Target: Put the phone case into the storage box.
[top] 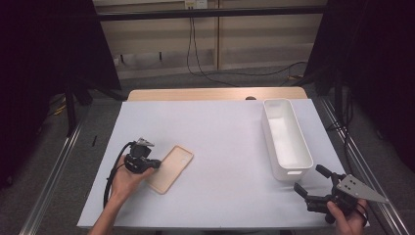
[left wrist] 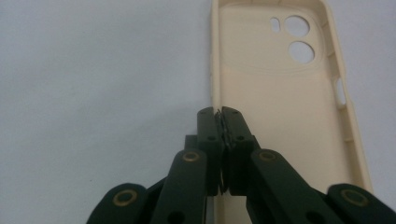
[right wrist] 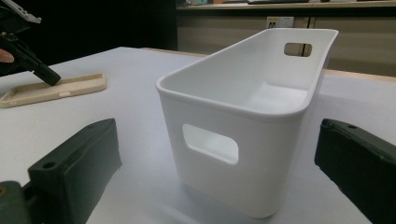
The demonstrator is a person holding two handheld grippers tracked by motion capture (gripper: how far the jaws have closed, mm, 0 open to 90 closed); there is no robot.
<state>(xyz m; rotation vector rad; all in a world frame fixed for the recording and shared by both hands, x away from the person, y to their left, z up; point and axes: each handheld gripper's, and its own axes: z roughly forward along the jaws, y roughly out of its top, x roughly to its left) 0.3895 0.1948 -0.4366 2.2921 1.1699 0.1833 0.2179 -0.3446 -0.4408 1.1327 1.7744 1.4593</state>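
1. High view: right gripper (top: 310,182), jaws spread wide and empty, sits just beside the near end of the white bin (top: 286,138); left gripper (top: 155,164) clamps the beige phone case (top: 171,168).
2. Left gripper view: jaws pinch the case's left rim (left wrist: 214,70).
3. Right gripper view: released jaws flank the bin (right wrist: 243,126); the case (right wrist: 51,89) lies far left.

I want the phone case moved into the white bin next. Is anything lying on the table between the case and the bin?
Nothing visible does. The phone case, its rim pinched by the left gripper, lies at the left; the white bin stands at the right, with bare white table cover between. The right gripper waits open beside the bin's near end.
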